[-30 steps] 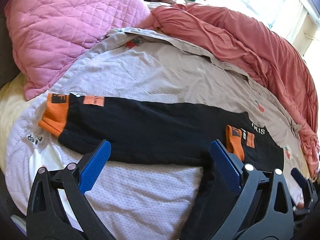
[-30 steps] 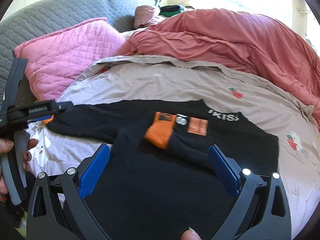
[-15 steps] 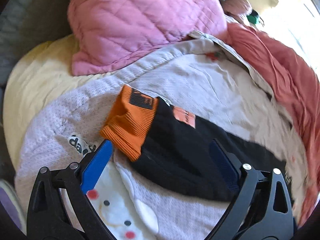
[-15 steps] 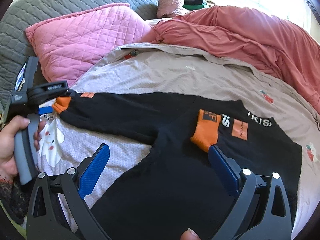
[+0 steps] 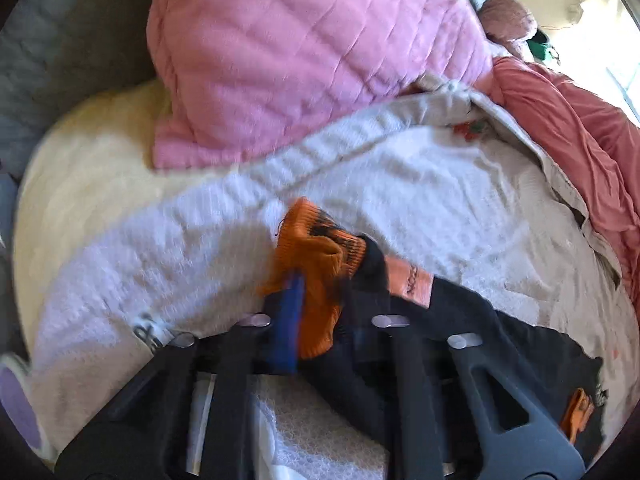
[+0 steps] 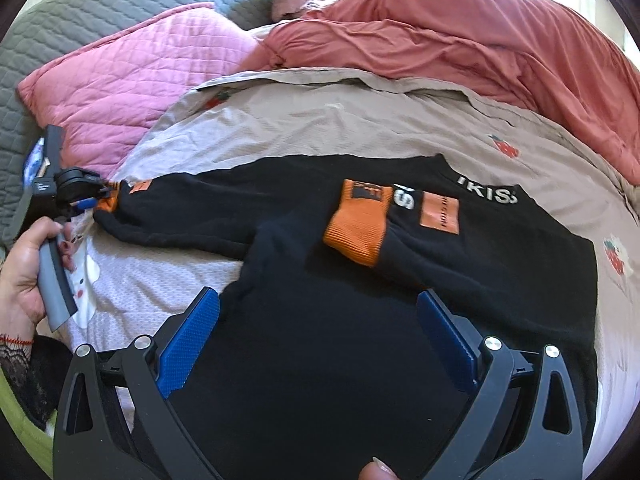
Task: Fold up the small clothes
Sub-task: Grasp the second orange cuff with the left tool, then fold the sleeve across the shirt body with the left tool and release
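Black top (image 6: pixel 360 320) lies flat on the bed cover (image 6: pixel 340 128), front up. One sleeve is already folded across the chest, its orange cuff (image 6: pixel 358 232) resting on the body. The other sleeve stretches out toward the pink pillow (image 6: pixel 132 80).

Left gripper (image 5: pixel 316 300): jaws have just been closing and now pinch the outstretched sleeve's cuff (image 5: pixel 320 256); cloth bunches between the blue pads. Picture is blurred, but the grip reads as firm.

Right gripper (image 6: pixel 316 344): fingers wide, nothing between them, hovering above the lower body of the top.

Step in hand, as I judge it: second sleeve fold. Next move calls for lifting the cuff and carrying it across the chest to lie by the first, with the body kept from dragging along.
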Demonstrator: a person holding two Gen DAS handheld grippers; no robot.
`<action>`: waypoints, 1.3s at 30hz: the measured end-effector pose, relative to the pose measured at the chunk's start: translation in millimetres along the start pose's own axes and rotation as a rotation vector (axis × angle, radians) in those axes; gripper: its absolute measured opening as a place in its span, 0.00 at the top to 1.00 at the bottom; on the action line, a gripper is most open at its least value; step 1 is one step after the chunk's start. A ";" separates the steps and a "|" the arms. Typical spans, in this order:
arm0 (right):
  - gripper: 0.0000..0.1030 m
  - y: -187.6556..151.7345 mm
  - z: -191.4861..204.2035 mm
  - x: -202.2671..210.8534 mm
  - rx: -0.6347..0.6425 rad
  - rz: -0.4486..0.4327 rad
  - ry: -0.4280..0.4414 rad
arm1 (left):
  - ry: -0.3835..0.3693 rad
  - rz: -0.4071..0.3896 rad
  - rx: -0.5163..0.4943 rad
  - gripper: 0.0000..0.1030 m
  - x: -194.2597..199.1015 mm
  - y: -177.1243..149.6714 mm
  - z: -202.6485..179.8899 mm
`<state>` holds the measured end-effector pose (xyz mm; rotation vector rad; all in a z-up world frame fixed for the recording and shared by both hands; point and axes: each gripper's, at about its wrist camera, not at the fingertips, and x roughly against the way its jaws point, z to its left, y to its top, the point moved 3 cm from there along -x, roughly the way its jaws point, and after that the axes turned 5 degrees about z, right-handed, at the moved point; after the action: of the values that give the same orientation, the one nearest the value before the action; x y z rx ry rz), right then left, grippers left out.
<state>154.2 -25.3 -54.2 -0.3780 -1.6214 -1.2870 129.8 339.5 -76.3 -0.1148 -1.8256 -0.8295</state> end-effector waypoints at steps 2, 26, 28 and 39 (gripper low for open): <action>0.05 -1.7 -5.9 1.8 -0.018 -0.001 -0.003 | -0.090 -0.027 -0.010 0.91 12.9 2.6 -8.2; 0.05 -29.9 -148.1 35.1 -0.367 -0.017 -0.144 | -0.690 0.194 -0.758 0.90 58.3 -167.4 -225.7; 0.05 -31.1 -151.7 35.0 -0.384 -0.016 -0.142 | -0.711 0.278 -0.766 0.85 47.0 -175.0 -227.7; 0.05 10.8 -103.0 -6.9 -0.348 0.041 0.042 | -0.728 0.222 -0.587 0.71 59.2 -123.4 -204.8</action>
<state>216.6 -108.0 -59.7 -0.5891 -1.3465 -1.5375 211.4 108.9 -48.0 -1.0948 -2.1015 -1.2413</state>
